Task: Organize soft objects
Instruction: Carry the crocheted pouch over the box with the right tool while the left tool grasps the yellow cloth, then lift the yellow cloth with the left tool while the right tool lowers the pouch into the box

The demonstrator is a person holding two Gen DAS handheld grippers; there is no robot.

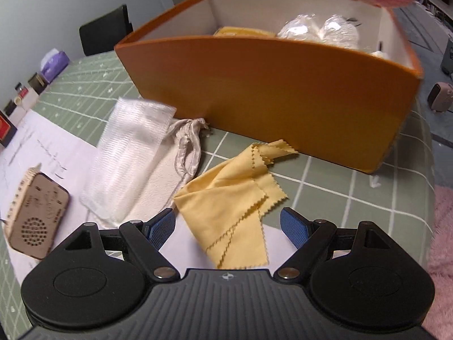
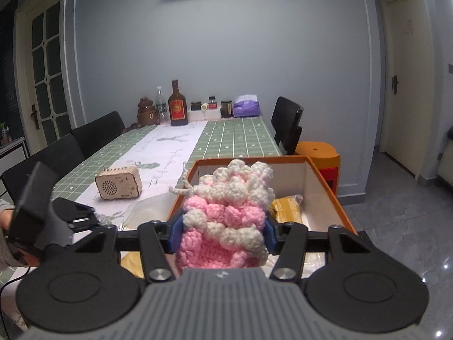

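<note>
Left wrist view angled down near table, right looks level, both share orange box (image 1: 269, 90).

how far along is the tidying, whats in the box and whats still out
Partly done: the orange box already holds a yellow item and clear-wrapped bundles. In hand: the right claw grips a pink-and-white crochet piece over the box. Left: yellow cloth, mesh bag, satin pouch; the left claw is open over the cloth.

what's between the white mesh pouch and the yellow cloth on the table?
In the left wrist view, a crumpled silvery satin drawstring bag lies between the white mesh pouch and the yellow cloth, touching the pouch's edge; its cord runs toward the cloth.
</note>
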